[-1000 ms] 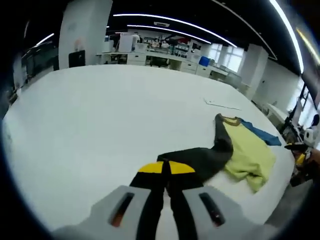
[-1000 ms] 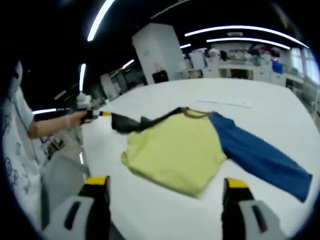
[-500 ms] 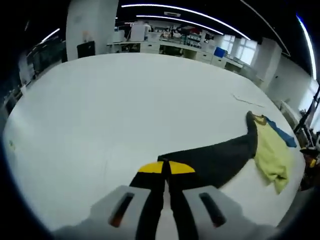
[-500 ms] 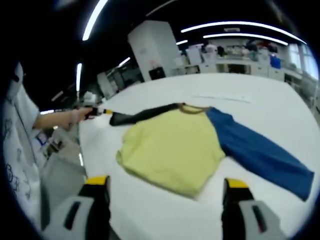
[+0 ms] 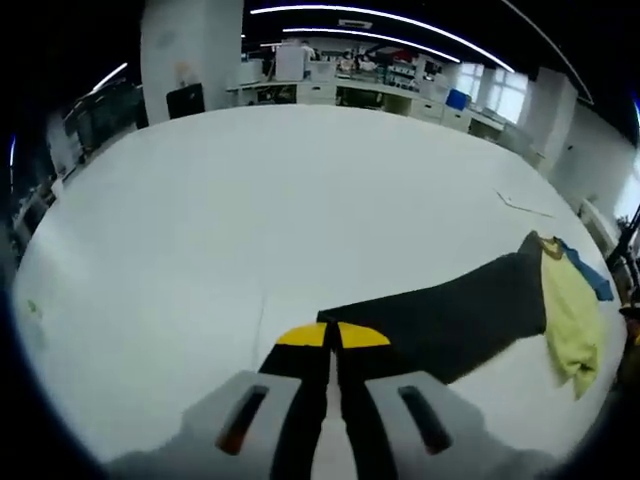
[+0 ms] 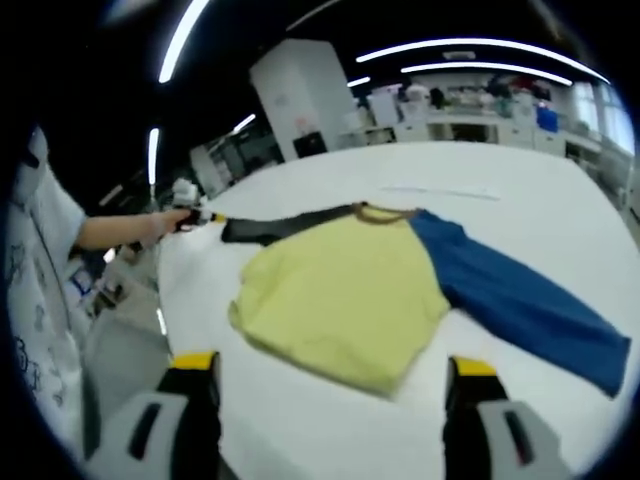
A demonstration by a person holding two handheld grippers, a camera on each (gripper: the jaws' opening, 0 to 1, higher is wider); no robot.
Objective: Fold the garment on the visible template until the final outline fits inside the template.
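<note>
A: What has changed since a second ago?

B: The dark sleeve (image 5: pixel 450 315) has been drawn out straighter. It lay bunched beside the yellow body before; now it runs flat across the table (image 5: pixel 250 200), away from the shirt (image 6: pixel 345 295).

A: Start with the biggest thing.

B: The white table, wide and pale. On it the shirt lies spread, with its yellow body in the middle, the blue sleeve (image 6: pixel 520 305) stretched toward one side, the dark sleeve toward the other, and a brown collar (image 6: pixel 385 212) at the far edge.

A: And the tools?

B: The left tool (image 5: pixel 332 336) has its yellow tips pressed together on the end of the dark sleeve. From the right gripper view it (image 6: pixel 205 217) shows small, in a person's hand (image 6: pixel 160 226). The right tool (image 6: pixel 330 365) stands wide apart, gripping nothing, above the table just short of the shirt's near hem.
</note>
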